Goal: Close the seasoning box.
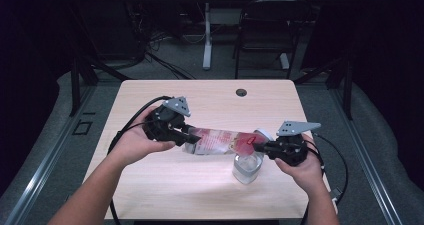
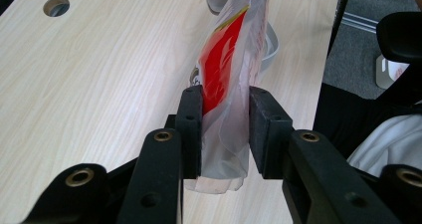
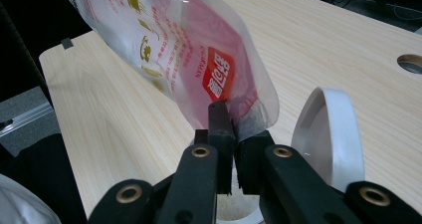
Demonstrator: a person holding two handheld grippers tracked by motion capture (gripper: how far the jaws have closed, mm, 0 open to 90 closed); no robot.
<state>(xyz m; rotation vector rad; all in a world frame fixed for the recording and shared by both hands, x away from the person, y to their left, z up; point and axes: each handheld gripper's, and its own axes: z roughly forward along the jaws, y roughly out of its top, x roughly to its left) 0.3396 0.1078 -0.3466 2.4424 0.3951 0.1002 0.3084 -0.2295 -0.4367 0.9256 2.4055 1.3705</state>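
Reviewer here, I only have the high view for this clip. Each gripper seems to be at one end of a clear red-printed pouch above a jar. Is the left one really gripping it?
Observer: Yes. In the left gripper view, the left gripper has the plastic pouch squeezed between both fingers, with the pouch's bottom edge sticking out below them.
Operator: And the right one?
Observer: The right gripper is shut on the pouch's corner seam, just under a red label panel.
Operator: Is the jar open?
Observer: Its white lid is swung up on edge beside the right gripper's fingers, so the jar looks open; the right gripper view shows part of a white rim under the fingers.
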